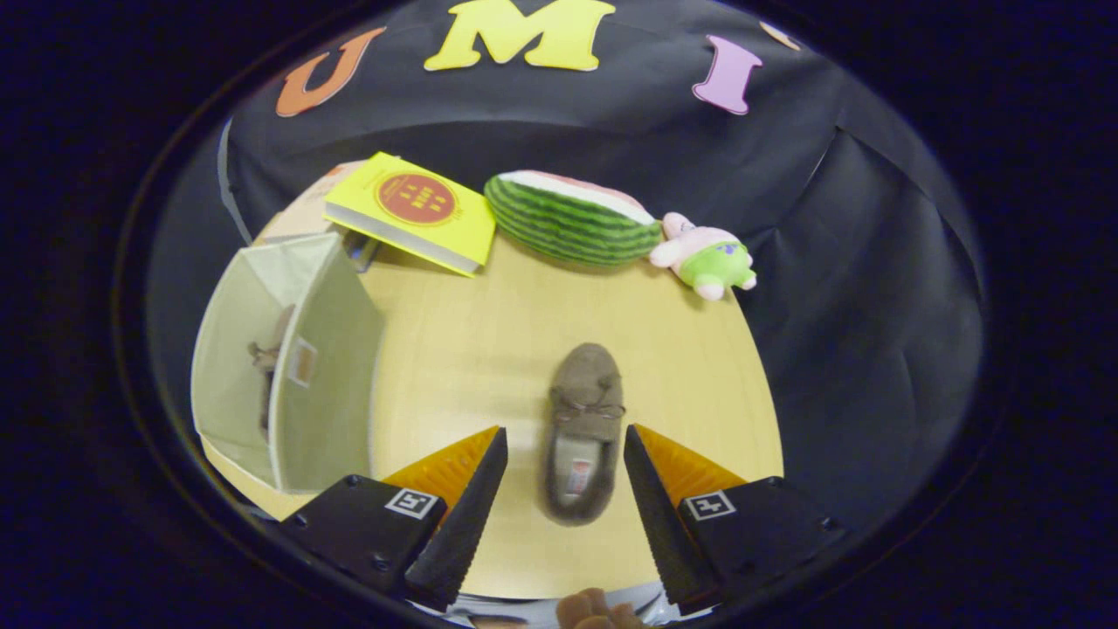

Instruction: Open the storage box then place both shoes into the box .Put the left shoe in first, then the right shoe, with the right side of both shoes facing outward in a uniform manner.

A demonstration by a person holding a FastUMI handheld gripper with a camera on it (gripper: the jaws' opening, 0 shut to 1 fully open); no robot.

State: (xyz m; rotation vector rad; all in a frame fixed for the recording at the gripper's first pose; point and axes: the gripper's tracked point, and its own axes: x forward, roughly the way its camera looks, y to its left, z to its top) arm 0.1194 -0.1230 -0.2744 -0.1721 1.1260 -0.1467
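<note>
Box (288,376), left of the gripper, open, one shoe seemingly inside. Book (410,212), far left: label unreadable. Gripper (566,467): spread wide, empty, straddling the shoe (583,432) on the table (472,341). Advice: lower squarely, close on the sides near the heel. Insole tag unreadable.

The tongs (565,445) have two wedge-shaped fingers (467,502) that taper to narrow tips, their facing inner edges cut with fine saw-like teeth. Each finger is fixed to a black, blocky mount with rounded corners. On top of each mount sits a small square white sticker printed with a black coded pattern. Small round screw heads dot the surface of the mounts. The two fingers stand well apart, a wide gap between them.
</note>
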